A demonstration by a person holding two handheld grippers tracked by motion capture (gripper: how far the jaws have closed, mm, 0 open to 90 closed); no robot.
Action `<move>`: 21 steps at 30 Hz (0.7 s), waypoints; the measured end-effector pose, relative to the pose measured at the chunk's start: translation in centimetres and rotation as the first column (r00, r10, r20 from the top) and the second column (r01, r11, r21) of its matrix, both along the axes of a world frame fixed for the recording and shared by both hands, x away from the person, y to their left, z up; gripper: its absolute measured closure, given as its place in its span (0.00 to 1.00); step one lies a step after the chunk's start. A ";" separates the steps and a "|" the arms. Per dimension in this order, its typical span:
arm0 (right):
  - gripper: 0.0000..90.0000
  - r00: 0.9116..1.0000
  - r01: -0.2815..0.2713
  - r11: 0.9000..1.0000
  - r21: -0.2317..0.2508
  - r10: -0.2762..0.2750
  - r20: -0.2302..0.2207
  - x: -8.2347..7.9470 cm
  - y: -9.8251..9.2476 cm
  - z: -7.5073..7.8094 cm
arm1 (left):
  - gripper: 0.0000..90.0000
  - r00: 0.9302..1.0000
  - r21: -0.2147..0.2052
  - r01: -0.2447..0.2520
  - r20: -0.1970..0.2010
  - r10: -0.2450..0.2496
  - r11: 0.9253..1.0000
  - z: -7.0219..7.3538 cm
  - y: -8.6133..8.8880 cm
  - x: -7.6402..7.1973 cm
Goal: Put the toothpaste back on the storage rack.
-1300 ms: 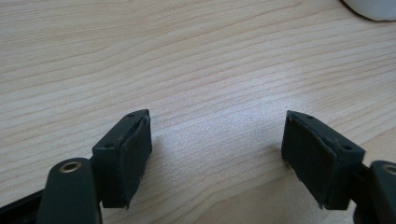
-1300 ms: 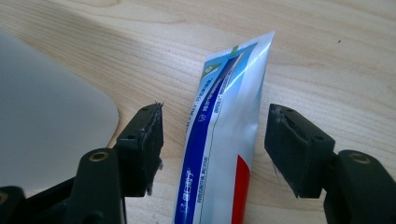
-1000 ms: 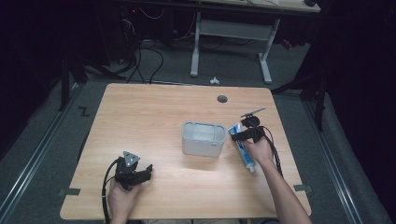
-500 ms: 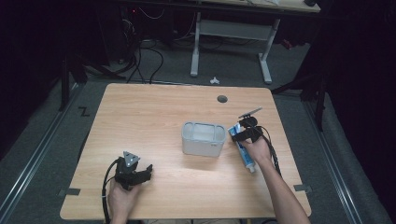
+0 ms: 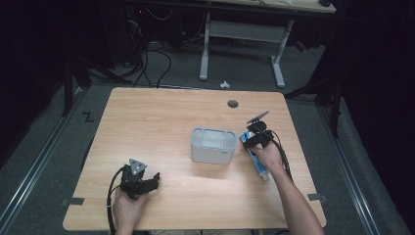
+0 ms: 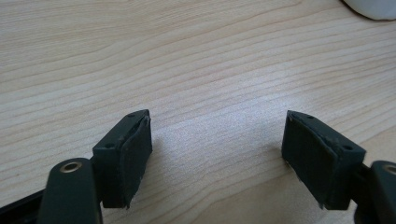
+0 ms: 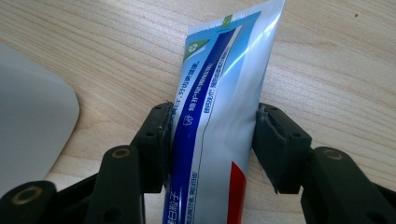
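A blue and white toothpaste tube [image 5: 255, 158] lies flat on the wooden table [image 5: 161, 117], right of a grey bin [image 5: 210, 155]. My right gripper [image 5: 250, 139] is down over the tube's flat crimped end. In the right gripper view its jaws have just been closing, and the pads now touch both edges of the tube [image 7: 224, 93], so the right gripper [image 7: 212, 140] is shut on it. My left gripper [image 5: 155, 180] rests near the table's front left. Its jaws stand wide apart in the left gripper view, where the left gripper [image 6: 217, 144] has only bare wood between its fingers.
The bin's pale rounded corner [image 7: 32, 126] sits just left of the right jaws. A round cable hole [image 5: 233, 104] is in the tabletop at the back. A white desk frame [image 5: 240, 44] and cables stand on the floor beyond the table.
The right hand has edged slightly left over the tube's end. The left hand and its gripper have kept still.
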State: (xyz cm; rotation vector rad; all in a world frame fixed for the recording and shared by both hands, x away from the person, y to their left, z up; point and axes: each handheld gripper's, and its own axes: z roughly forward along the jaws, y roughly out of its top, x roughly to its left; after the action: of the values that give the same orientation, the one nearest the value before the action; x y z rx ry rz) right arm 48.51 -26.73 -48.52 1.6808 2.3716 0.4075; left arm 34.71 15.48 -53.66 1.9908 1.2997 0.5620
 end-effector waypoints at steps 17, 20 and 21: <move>0.78 0.999 0.000 1.000 0.012 0.000 -0.047 0.4 -0.9 0.4 | 0.28 1.000 0.001 -0.001 0.002 0.001 1.000 0.0 0.0 0.0; 0.80 0.999 -0.006 1.000 0.007 0.007 -0.036 0.3 -0.8 0.4 | 0.28 1.000 0.001 -0.001 0.000 0.001 1.000 0.0 0.0 0.0; 0.80 0.999 -0.009 1.000 0.010 0.009 -0.035 0.3 -0.8 0.4 | 0.28 1.000 0.001 -0.001 0.001 0.001 1.000 0.0 0.0 0.0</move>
State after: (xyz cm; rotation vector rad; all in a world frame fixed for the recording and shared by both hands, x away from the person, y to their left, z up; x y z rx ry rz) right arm 48.81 -27.52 -48.16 1.6961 2.4065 0.3958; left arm 34.72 15.46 -53.67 1.9900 1.3004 0.5645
